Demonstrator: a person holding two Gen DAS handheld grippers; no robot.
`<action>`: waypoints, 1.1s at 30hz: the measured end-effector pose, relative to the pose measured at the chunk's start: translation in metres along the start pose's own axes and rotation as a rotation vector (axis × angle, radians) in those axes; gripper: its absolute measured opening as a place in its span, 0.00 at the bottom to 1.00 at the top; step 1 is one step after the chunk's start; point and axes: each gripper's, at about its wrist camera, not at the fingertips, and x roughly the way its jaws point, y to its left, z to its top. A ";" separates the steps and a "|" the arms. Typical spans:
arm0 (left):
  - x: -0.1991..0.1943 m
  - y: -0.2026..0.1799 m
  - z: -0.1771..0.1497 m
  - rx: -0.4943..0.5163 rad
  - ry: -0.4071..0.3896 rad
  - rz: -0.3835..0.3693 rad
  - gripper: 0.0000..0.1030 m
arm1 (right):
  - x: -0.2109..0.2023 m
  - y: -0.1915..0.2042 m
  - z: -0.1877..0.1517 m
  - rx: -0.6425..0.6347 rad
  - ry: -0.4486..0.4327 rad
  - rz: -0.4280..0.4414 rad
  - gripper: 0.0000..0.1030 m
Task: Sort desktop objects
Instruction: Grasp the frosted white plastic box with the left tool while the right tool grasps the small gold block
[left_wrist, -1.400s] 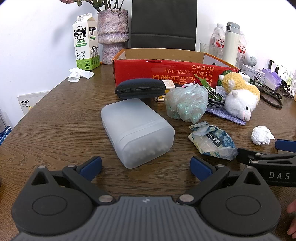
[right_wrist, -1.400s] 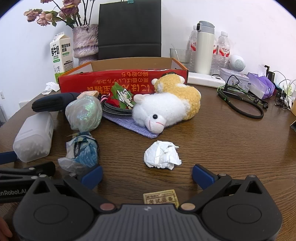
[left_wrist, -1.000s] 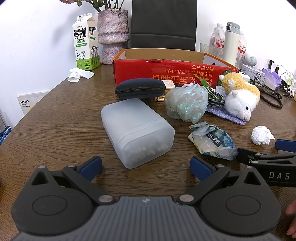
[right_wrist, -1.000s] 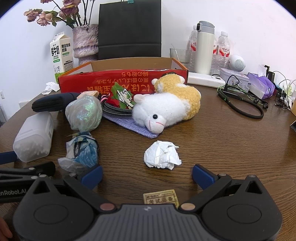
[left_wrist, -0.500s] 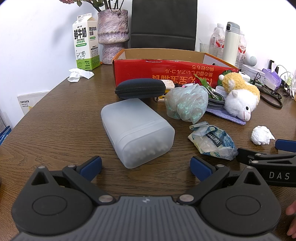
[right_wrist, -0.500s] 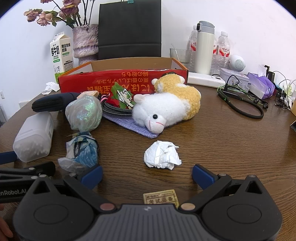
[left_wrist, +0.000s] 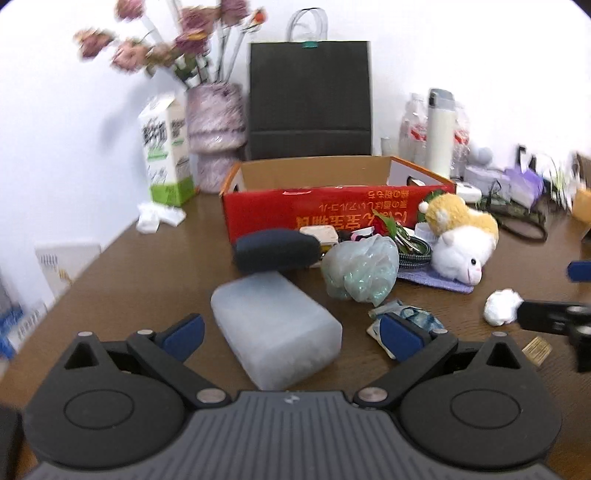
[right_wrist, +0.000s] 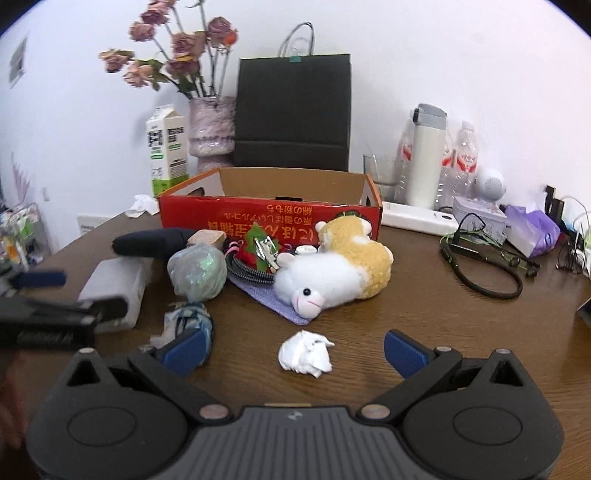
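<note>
A frosted plastic box (left_wrist: 275, 325) lies between the open fingers of my left gripper (left_wrist: 291, 332), just ahead of them; it also shows in the right wrist view (right_wrist: 116, 286). A crumpled white paper ball (right_wrist: 304, 354) lies between the open fingers of my right gripper (right_wrist: 295, 349). A crumpled blue wrapper (right_wrist: 188, 323), a greenish plastic bag (right_wrist: 197, 271), a black case (left_wrist: 277, 249), a plush sheep (right_wrist: 332, 275) on purple cloth and a cable sit before the open red cardboard box (right_wrist: 269, 218).
At the back stand a milk carton (left_wrist: 166, 155), a vase of dried flowers (left_wrist: 216, 133), a black paper bag (left_wrist: 310, 99), a white flask (right_wrist: 424, 155) and water bottles. Earphones (right_wrist: 480, 266) and tissues lie at the right. A small label (left_wrist: 535, 345) lies on the table.
Both grippers have risen and tilted up, so the views now look over more of the table and into the red box. The objects have not moved.
</note>
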 end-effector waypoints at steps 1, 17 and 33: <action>0.005 -0.002 0.002 0.031 0.000 -0.004 1.00 | 0.001 -0.003 -0.003 -0.001 0.017 0.014 0.99; 0.053 0.022 0.013 -0.145 0.139 0.051 0.72 | 0.012 -0.007 -0.030 0.002 0.125 0.043 0.34; -0.062 -0.002 -0.037 -0.050 0.166 -0.124 0.70 | -0.022 0.028 -0.049 -0.010 0.109 0.153 0.29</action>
